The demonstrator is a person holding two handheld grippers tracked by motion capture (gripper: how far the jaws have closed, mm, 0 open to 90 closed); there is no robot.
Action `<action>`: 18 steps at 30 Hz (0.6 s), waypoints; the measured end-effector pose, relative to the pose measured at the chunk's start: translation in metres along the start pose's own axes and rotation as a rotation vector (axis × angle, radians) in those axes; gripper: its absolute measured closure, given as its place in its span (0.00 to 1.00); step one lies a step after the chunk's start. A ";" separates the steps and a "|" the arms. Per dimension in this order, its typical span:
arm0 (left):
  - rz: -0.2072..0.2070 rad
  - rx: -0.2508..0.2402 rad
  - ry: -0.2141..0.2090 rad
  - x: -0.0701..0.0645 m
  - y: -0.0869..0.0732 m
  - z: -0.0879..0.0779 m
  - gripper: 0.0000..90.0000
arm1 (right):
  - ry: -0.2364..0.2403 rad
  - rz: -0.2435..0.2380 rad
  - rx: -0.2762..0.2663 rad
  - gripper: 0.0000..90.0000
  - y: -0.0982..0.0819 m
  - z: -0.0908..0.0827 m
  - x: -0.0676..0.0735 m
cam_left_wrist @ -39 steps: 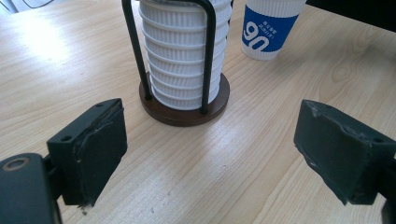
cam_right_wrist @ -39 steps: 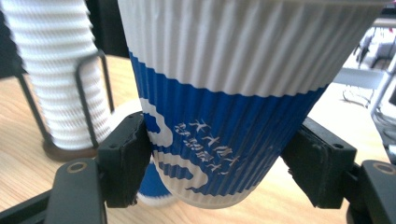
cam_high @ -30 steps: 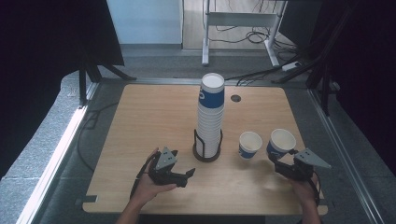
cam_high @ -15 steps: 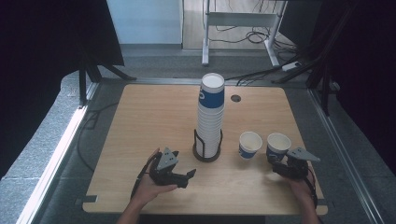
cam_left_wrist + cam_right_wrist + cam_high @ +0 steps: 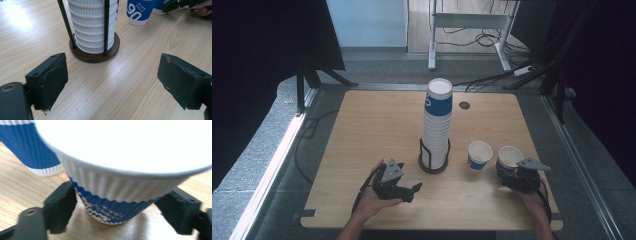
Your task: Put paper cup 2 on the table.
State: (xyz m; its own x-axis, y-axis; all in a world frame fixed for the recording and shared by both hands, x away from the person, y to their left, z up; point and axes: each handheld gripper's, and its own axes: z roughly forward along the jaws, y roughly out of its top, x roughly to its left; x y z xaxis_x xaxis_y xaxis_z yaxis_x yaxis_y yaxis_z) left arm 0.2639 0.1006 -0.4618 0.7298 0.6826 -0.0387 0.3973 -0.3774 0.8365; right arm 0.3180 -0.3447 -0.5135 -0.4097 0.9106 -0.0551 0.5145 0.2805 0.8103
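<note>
A tall stack of cups (image 5: 438,122), white with blue bands, stands in a black wire holder (image 5: 434,159) on a round dark base near the middle of the desk (image 5: 362,130). Toward the right edge stand two loose blue-and-white paper cups: the left cup (image 5: 479,155) just beside the holder, and the right cup (image 5: 509,159) near the front right corner; both look empty from the high view.

The right tongs (image 5: 512,181) sit at the right cup, whose ribbed wall stands between the black jaws in the right gripper view (image 5: 110,195); gaps show on both sides, so the tongs are open around it, not pressing. The left tongs (image 5: 404,190) rest near the front edge, jaws spread wide with bare wood between them, facing the holder's base (image 5: 93,53).

A small dark round hole (image 5: 464,105) lies near the back edge.
</note>
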 end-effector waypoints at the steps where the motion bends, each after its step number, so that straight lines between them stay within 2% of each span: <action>1: 0.000 -0.001 0.002 0.000 0.000 0.000 0.11 | 0.002 0.004 -0.002 0.17 0.000 -0.001 -0.001; 5: -0.004 -0.005 0.004 0.002 0.000 -0.001 0.11 | 0.004 0.026 -0.046 0.14 -0.001 -0.008 -0.004; 10: -0.013 -0.013 -0.012 0.003 0.001 -0.004 0.11 | 0.019 0.046 -0.172 0.13 0.002 -0.038 -0.012; 14: -0.006 -0.028 -0.009 0.000 0.003 -0.006 0.11 | 0.047 0.037 -0.275 0.15 0.009 -0.064 -0.013; 16: -0.004 -0.033 -0.004 0.000 0.003 -0.007 0.11 | 0.053 0.017 -0.317 0.17 0.015 -0.076 -0.011; 18: -0.007 -0.039 0.004 0.001 0.003 -0.007 0.11 | 0.081 -0.004 -0.365 0.21 0.021 -0.086 -0.006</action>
State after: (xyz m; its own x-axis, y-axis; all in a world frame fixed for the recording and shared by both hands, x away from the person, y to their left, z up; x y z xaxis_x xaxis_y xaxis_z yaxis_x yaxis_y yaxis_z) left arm 0.2617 0.1043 -0.4560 0.7248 0.6876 -0.0429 0.3808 -0.3479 0.8567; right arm 0.2664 -0.3702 -0.4461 -0.4772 0.8785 -0.0245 0.2159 0.1442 0.9657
